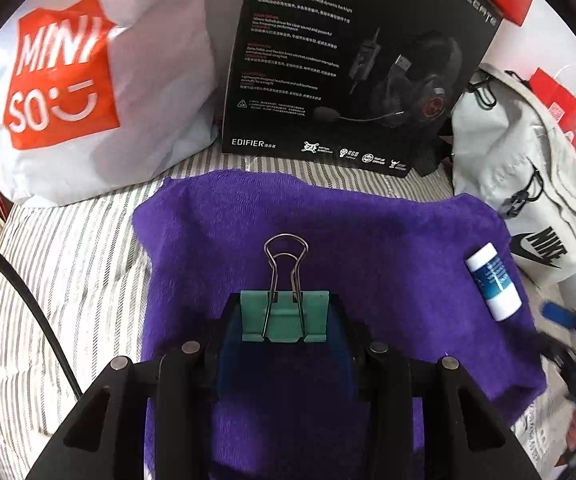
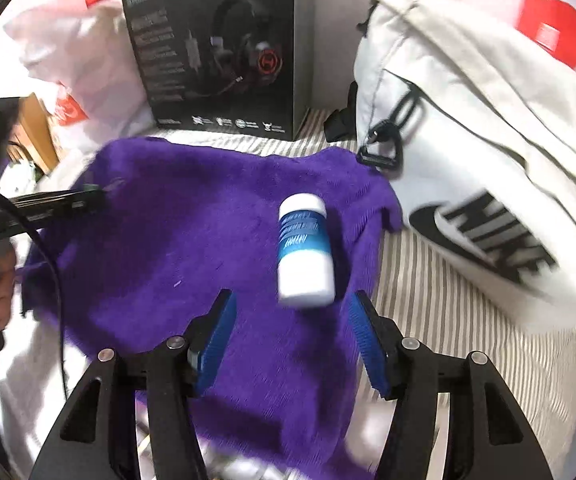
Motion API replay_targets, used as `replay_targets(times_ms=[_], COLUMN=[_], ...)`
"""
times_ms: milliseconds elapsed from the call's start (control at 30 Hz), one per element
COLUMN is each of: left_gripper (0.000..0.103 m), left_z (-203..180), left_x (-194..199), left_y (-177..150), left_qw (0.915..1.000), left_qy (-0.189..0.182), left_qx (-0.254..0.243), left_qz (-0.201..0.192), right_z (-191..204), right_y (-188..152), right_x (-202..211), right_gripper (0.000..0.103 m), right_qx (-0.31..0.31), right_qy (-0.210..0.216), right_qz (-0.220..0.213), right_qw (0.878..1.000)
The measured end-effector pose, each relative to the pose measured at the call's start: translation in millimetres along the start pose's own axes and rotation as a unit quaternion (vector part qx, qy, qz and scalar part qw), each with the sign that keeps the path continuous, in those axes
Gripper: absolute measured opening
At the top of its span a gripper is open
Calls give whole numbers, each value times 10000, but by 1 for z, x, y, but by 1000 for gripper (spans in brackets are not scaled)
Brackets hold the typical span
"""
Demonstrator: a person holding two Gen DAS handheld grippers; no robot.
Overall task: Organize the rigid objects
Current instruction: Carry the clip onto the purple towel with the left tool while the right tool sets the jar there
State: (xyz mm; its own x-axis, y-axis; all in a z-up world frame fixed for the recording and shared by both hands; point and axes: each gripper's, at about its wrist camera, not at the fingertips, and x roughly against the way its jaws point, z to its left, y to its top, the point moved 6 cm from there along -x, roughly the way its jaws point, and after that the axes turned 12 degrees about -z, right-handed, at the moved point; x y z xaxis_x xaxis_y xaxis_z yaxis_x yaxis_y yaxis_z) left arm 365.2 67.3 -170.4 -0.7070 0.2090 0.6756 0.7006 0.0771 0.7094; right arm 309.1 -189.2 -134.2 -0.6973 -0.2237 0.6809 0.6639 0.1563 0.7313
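left fingers (image 1: 283, 320) grip green binder clip (image 1: 283, 316); right fingers (image 2: 292, 312) spread wide beside bottle (image 2: 304, 252).

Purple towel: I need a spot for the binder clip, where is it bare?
The purple towel is bare between the green binder clip and the white bottle. Crowded behind: headset box, Nike bag.

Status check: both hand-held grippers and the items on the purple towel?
Left hand-held gripper shut on green metal binder clip. Right hand-held gripper open, white-and-blue plastic bottle lying free on purple towel. Nothing in the way.
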Motion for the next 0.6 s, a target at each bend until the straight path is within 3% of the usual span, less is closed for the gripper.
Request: replay_targets(times_ms=[467, 600], left_gripper=[40, 53], left_z=[-16, -13], left_x=[-21, -16], left_y=[-8, -13], left_qw=[9942, 9944], left_qy=[715, 690], left_qx=[-765, -709], left_qz=[238, 364], right_z=[3, 5], right_y=[-28, -34], right_x=[66, 76], right_gripper=[60, 60], right_qx=[-781, -838], right_qy=[57, 45], right_qz=[-368, -422], right_qw=[9963, 9956])
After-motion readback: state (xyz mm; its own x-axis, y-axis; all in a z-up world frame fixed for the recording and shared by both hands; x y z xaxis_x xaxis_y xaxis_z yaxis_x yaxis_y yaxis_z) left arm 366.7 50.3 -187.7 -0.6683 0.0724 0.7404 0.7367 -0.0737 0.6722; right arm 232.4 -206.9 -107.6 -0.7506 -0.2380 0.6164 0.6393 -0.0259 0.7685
